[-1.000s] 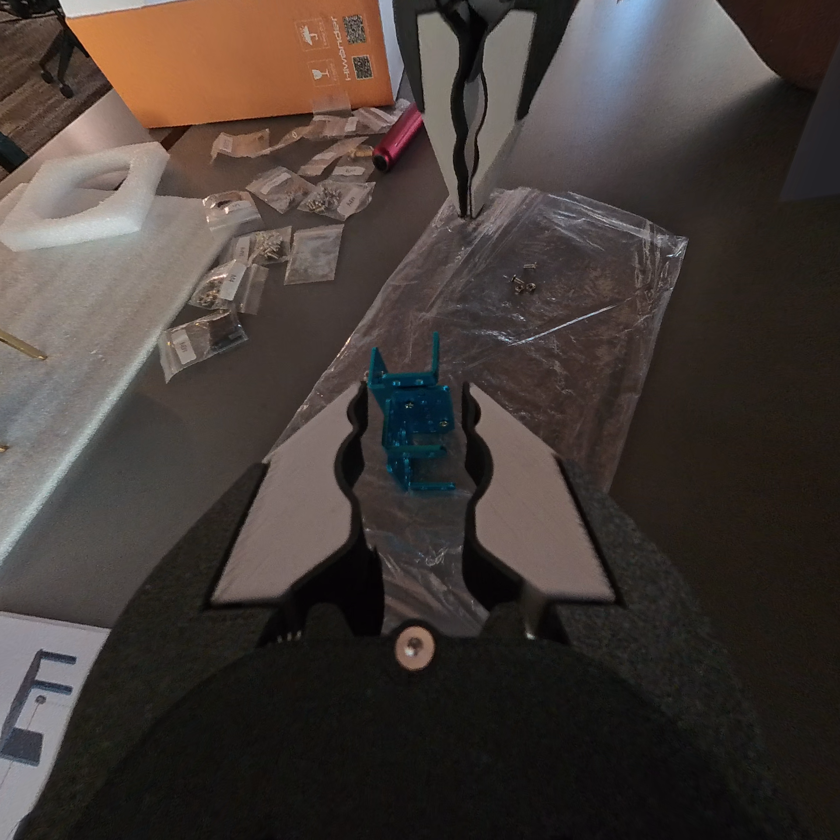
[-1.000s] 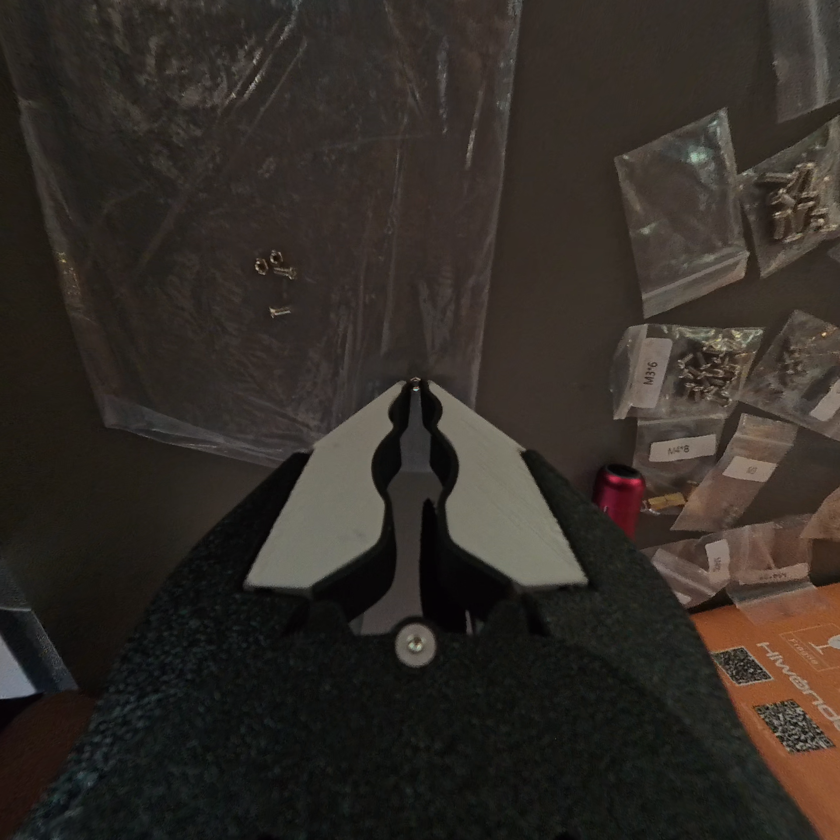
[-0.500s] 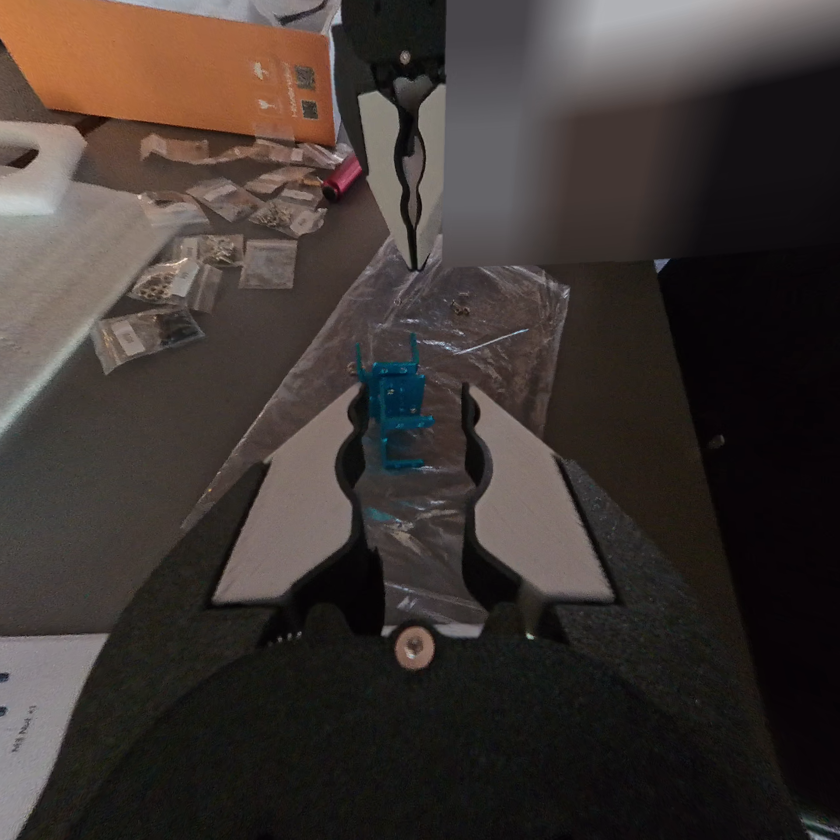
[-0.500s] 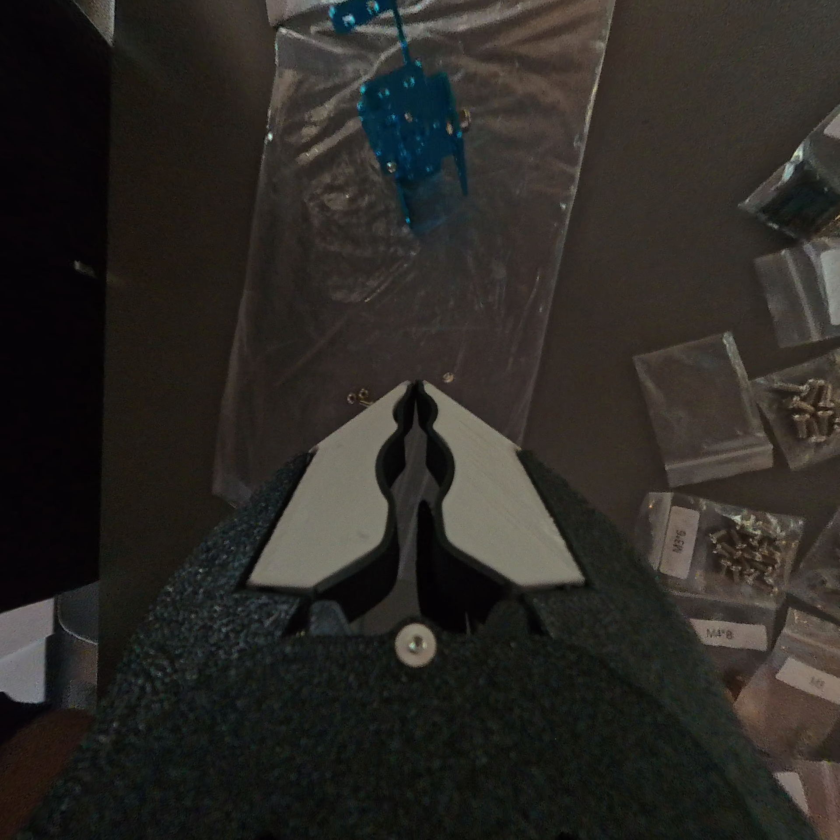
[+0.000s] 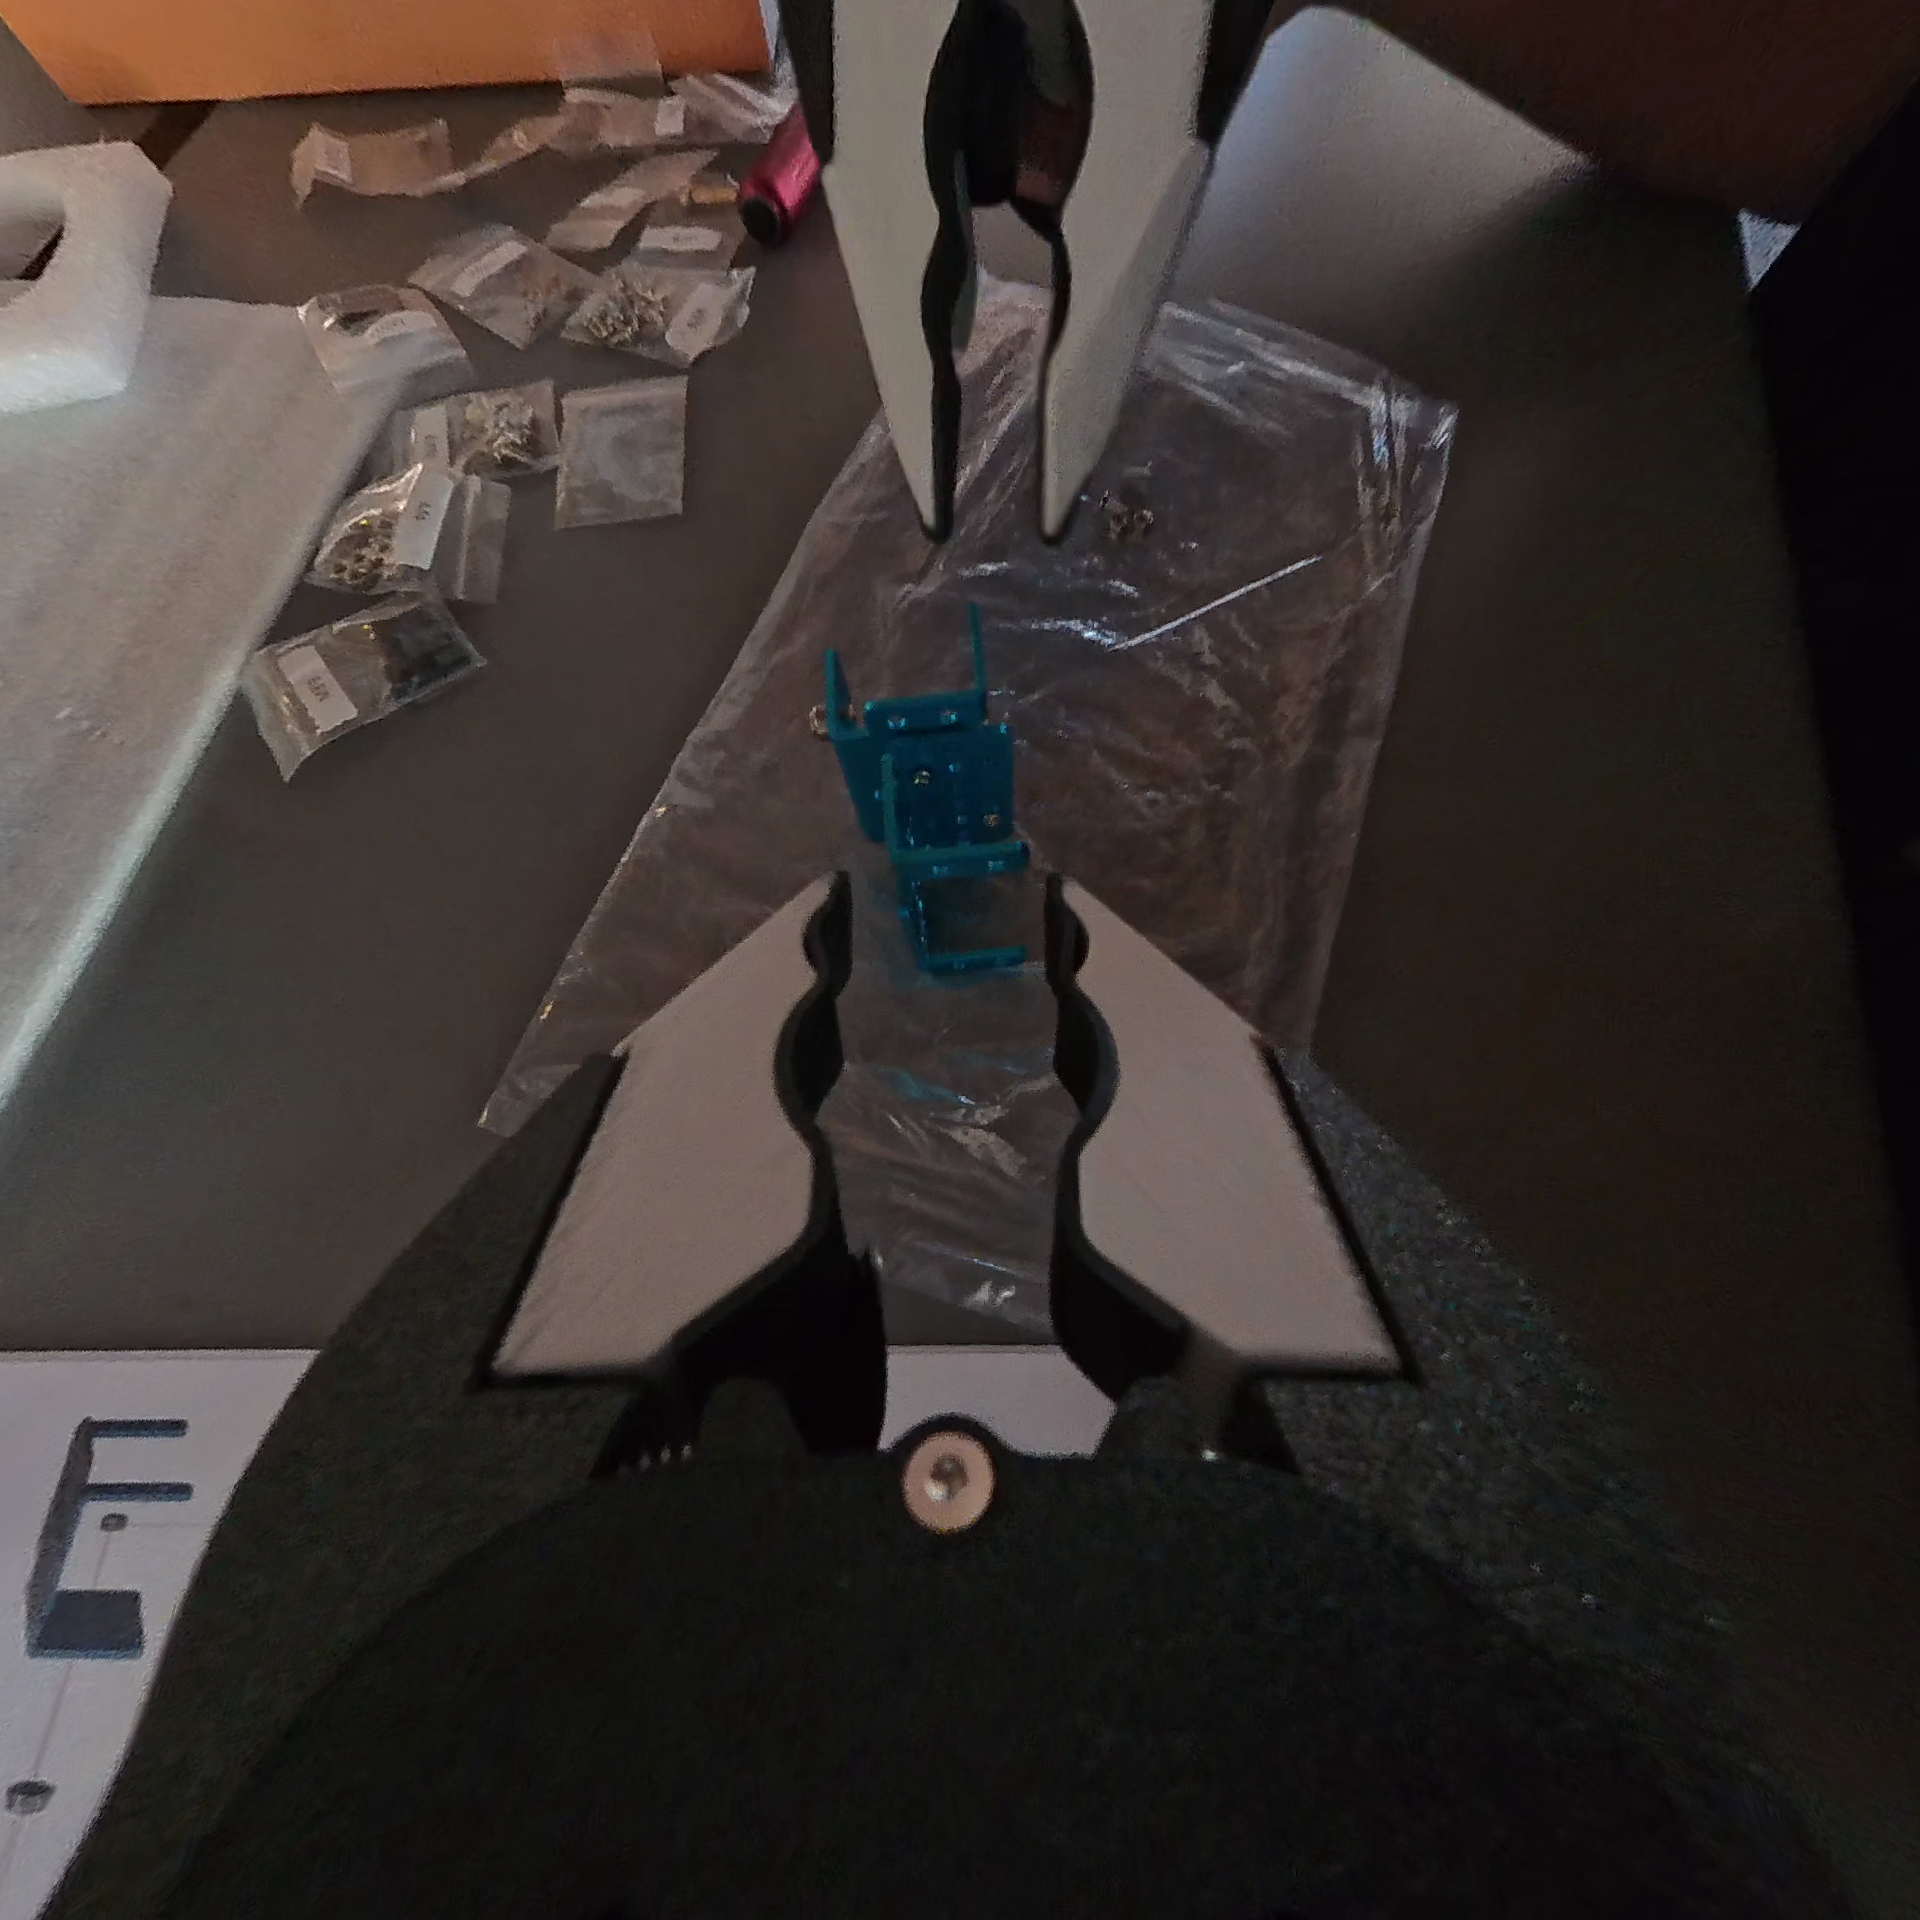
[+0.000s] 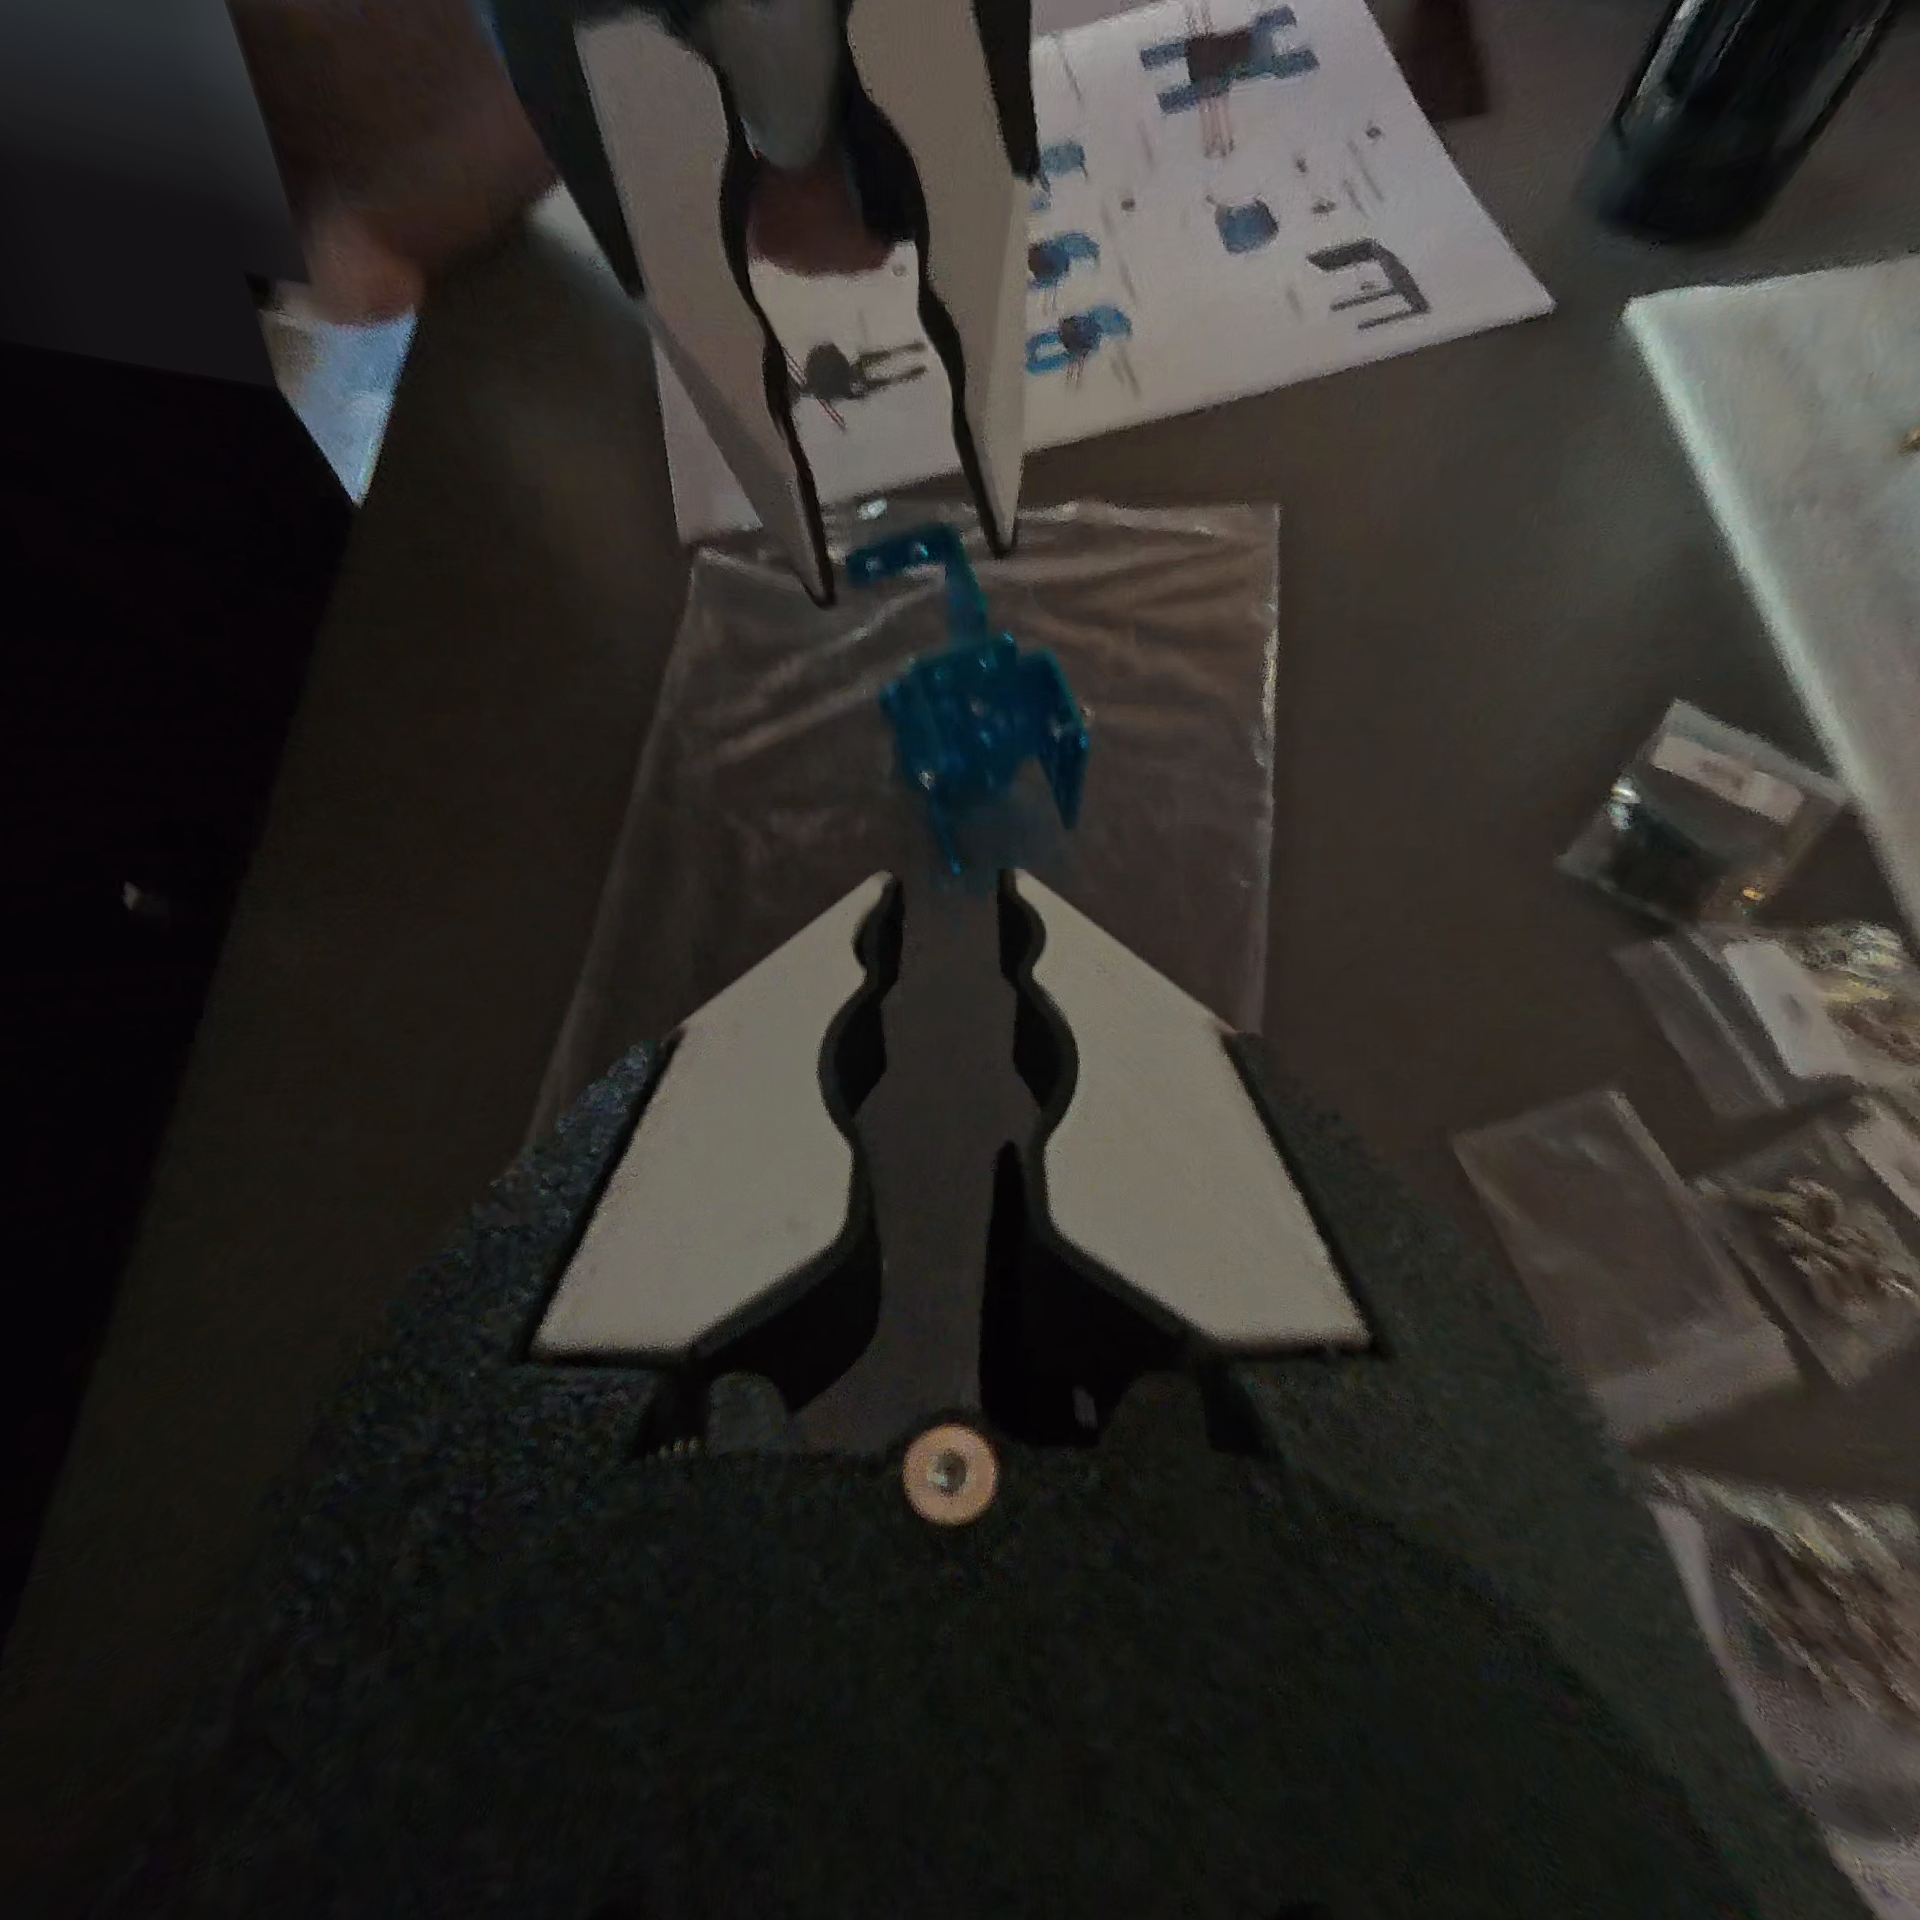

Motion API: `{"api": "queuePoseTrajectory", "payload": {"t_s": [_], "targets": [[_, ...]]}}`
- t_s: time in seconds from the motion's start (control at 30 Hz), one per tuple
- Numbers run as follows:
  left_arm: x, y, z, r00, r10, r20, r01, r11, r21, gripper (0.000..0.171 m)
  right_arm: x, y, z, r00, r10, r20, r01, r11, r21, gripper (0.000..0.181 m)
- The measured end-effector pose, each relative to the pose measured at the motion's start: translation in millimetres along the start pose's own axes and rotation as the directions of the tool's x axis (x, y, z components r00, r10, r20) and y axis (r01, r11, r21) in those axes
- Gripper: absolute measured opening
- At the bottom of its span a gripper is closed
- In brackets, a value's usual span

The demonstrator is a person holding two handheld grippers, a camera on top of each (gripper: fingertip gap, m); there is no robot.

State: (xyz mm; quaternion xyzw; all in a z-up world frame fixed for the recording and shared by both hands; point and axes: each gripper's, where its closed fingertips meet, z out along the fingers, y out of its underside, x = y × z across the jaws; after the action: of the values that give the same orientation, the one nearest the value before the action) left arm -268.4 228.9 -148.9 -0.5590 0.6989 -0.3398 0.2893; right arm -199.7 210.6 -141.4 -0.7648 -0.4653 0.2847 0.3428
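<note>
A blue metal bracket assembly [image 5: 940, 800] lies on a clear plastic bag [image 5: 1226, 727] on the dark table. My left gripper [image 5: 945, 888] is open, and its fingertips straddle the bracket's near end without closing on it. My right gripper [image 5: 995, 532] faces it from the far side, open and empty, with its tips just short of the bracket's other end. In the right wrist view the bracket [image 6: 987, 738] sits just beyond my right gripper [image 6: 948, 883], with the left gripper [image 6: 912, 571] behind it on the bag [image 6: 1164, 644]. A few loose screws [image 5: 1127, 514] lie on the bag.
Several small bags of screws [image 5: 634, 312] lie at the left, with a red cylinder [image 5: 779, 187], an orange box [image 5: 416, 42] and white foam [image 5: 62, 281] behind. A printed instruction sheet [image 5: 94, 1558] lies near me and shows in the right wrist view [image 6: 1247, 208]. My hands' fingertips stand some 8 centimeters from each other.
My right gripper was shut at the bag's far edge; it has swung toward the blue bracket and opened. My left gripper stays open at the bracket.
</note>
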Motion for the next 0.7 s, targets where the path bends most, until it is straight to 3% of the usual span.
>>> {"api": "queuePoseTrajectory", "payload": {"t_s": [0.17, 0.3, 0.43, 0.5, 0.7], "targets": [[-3, 9, 7, 1.000, 0.016, 0.014, -0.015, 0.999, -0.036, 0.031, -14, -9, 23, 0.997, -0.011, 0.070, 0.010, 1.000, 0.012, 0.021], [-6, 11, 12, 0.999, 0.027, 0.029, -0.026, 0.999, -0.033, 0.018, 0, -10, 26, 0.999, -0.033, -0.034, 0.034, 0.999, 0.031, 0.019], [-11, 7, 15, 0.999, 0.012, 0.043, -0.013, 1.000, 0.007, 0.003, 0, -7, 25, 1.000, 0.027, 0.006, -0.027, 0.999, 0.034, 0.009], [-12, 3, 15, 0.999, -0.002, 0.043, 0.001, 1.000, 0.029, 0.002, -2, -6, 24, 1.000, 0.023, 0.021, -0.024, 0.999, 0.042, 0.000], [-8, -12, 18, 0.999, -0.018, 0.046, 0.014, 0.996, 0.088, 0.002, -4, 7, 24, 0.999, 0.024, 0.026, -0.023, 0.999, -0.031, 0.000]]}}
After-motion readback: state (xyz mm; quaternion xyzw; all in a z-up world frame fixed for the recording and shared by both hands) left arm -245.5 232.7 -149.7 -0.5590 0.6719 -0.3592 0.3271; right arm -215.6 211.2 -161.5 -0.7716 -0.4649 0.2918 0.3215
